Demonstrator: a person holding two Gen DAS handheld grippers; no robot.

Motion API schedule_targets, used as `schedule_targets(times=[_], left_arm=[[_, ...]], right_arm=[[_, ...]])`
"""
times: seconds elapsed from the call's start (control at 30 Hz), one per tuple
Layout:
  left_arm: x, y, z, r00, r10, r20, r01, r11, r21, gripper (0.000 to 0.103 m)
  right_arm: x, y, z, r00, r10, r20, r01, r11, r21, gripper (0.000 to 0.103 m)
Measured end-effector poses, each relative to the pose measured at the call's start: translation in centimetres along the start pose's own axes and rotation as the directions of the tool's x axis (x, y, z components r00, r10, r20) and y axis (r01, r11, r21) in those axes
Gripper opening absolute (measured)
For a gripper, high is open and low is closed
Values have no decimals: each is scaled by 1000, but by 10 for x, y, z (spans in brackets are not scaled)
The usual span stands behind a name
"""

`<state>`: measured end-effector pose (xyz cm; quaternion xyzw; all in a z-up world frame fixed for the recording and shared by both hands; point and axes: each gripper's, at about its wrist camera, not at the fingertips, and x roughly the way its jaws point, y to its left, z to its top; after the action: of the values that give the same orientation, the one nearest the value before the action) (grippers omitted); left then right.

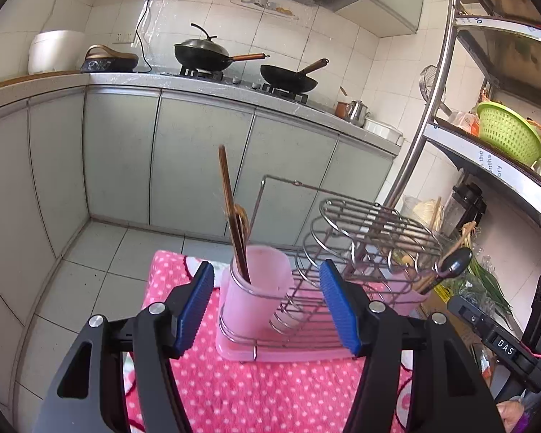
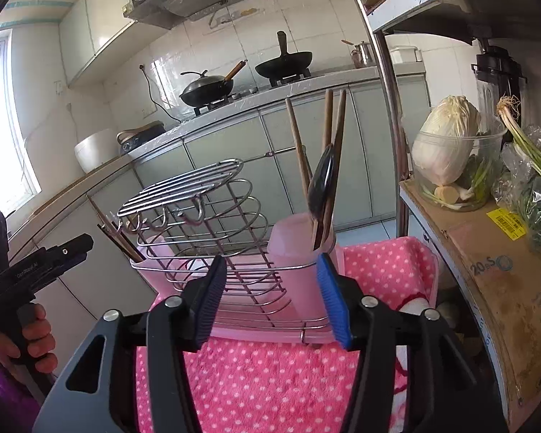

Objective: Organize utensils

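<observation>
A wire utensil rack [image 1: 360,238] [image 2: 205,216] stands on a pink drip tray [image 1: 288,355] [image 2: 256,333]. In the left wrist view its near pink cup [image 1: 259,288] holds brown chopsticks [image 1: 231,209]. The far cup holds a black spoon [image 1: 454,263]. My left gripper [image 1: 267,270] is open just short of the near cup, nothing between its pads. In the right wrist view the right-hand pink cup [image 2: 295,249] holds chopsticks [image 2: 333,137] and the black spoon [image 2: 321,180]. My right gripper [image 2: 270,263] is open in front of the rack, holding nothing.
The tray rests on a pink dotted towel [image 1: 270,393] [image 2: 270,379]. A steel shelf post [image 2: 389,115] and a cardboard shelf with cabbage [image 2: 447,140] stand right. A hand [image 2: 32,332] holds the other gripper at left. Behind are cabinets [image 1: 198,158] and woks [image 1: 202,54].
</observation>
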<state>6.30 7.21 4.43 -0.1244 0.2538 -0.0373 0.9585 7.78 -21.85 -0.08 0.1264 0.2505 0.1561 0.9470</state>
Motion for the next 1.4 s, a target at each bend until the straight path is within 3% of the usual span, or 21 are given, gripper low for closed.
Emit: schedule_targets(times=[0.27,0.67,1.4], left_arm=[[-7,-9,-26,998,3,-63,-3,1000,1,62],[-20,-35,-54,995,44,-91,-39,998,51,66],[-38,-63,-69,992,115,-50,-108,986,123,66]], right_arm=[[-7,24,-24,999,-10,-53,8,999,-43,69],[-24,47,-39,998,-30,-64,24,995,-94,71],[-42,54,-51,994,-105,-31,101,989,-107,72]])
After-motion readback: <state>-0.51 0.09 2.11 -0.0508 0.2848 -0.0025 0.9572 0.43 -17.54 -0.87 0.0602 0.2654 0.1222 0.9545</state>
